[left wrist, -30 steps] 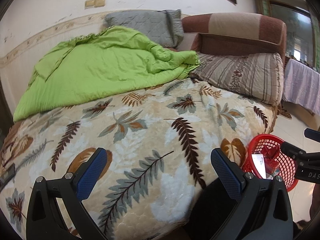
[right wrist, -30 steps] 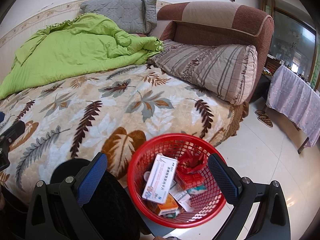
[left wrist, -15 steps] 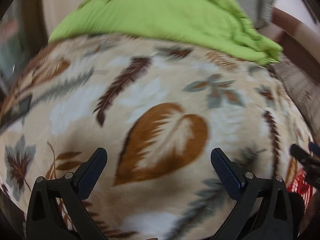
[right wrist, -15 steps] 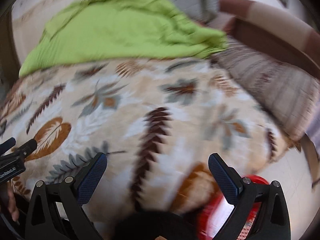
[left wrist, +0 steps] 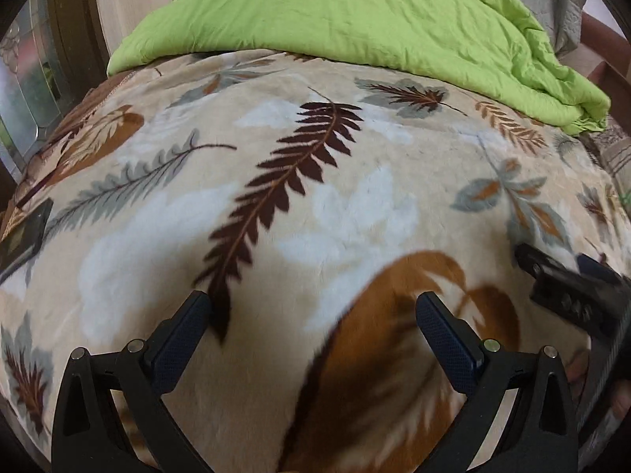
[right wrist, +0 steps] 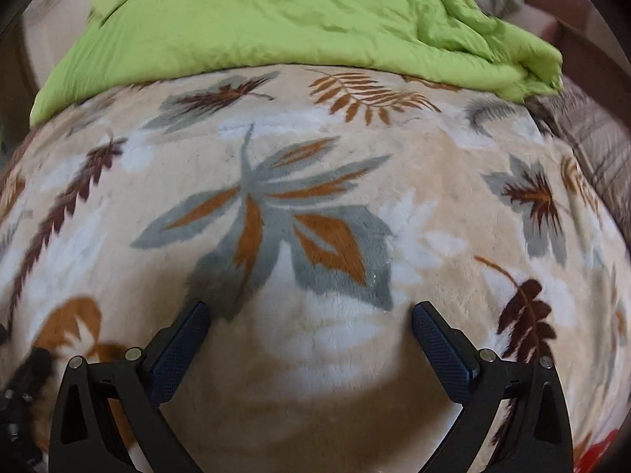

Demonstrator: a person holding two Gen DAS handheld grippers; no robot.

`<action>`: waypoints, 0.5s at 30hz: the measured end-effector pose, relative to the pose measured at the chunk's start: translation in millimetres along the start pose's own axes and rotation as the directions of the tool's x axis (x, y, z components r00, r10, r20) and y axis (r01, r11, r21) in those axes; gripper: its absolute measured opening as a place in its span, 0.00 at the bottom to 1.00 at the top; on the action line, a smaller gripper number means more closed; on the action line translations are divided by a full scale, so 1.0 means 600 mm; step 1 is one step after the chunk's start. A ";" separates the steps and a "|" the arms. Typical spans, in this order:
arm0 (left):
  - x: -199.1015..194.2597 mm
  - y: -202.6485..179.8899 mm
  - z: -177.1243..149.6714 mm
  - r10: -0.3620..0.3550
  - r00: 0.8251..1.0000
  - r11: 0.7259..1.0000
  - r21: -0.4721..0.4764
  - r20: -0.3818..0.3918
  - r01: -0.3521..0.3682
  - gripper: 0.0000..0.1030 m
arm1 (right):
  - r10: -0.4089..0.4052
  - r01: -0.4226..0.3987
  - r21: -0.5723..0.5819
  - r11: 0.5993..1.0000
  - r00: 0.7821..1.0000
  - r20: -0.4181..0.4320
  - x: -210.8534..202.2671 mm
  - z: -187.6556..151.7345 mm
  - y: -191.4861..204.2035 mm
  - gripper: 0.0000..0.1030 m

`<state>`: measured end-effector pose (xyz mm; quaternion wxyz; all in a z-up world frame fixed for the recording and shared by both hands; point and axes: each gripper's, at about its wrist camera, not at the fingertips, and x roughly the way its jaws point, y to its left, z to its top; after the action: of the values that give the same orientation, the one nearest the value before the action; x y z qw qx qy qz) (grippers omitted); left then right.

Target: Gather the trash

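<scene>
Both grippers hover low over a bed covered by a beige blanket with a leaf print (left wrist: pixel 315 205). My left gripper (left wrist: pixel 311 311) is open and empty over a brown leaf. My right gripper (right wrist: pixel 309 313) is open and empty over a grey and orange leaf; it also shows at the right edge of the left wrist view (left wrist: pixel 568 280). A sliver of the red trash basket (right wrist: pixel 603 443) shows at the bottom right of the right wrist view. No loose trash shows on the blanket.
A crumpled green quilt (left wrist: pixel 355 12) lies across the far side of the bed. A striped pillow (right wrist: pixel 595 138) is at the right. A dark flat object (left wrist: pixel 23 232) lies at the blanket's left edge. A window or mirror (left wrist: pixel 27 79) is far left.
Both grippers swung from the bed's edge and the red basket to the left and down, close over the blanket. The basket has nearly left view. Both stayed open.
</scene>
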<state>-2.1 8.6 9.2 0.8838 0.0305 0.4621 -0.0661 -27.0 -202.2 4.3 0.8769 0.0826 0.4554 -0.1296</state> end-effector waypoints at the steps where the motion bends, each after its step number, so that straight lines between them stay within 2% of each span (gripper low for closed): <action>1: 0.006 -0.002 0.004 0.014 1.000 1.000 0.009 0.008 -0.014 1.00 | -0.009 0.009 0.009 1.000 1.000 0.019 -0.001 -0.003 0.001 1.00; 4: 0.017 -0.008 0.005 0.038 0.999 0.998 0.039 0.027 -0.039 1.00 | -0.036 0.036 -0.008 0.999 0.999 0.040 -0.002 -0.007 0.010 1.00; 8: 0.018 -0.002 0.004 0.025 0.999 0.999 0.038 0.036 -0.027 1.00 | -0.003 0.002 0.020 1.000 0.999 0.045 0.001 -0.011 0.001 1.00; 15: 0.020 -0.006 0.003 0.031 0.998 0.999 0.042 0.047 -0.033 1.00 | -0.011 0.010 0.015 1.000 0.999 0.044 0.001 -0.012 0.004 1.00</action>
<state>5.9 4.0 0.4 0.8943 0.0552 0.4395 -0.0627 -31.4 -198.3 -0.1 0.8855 0.0839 0.4353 -0.1392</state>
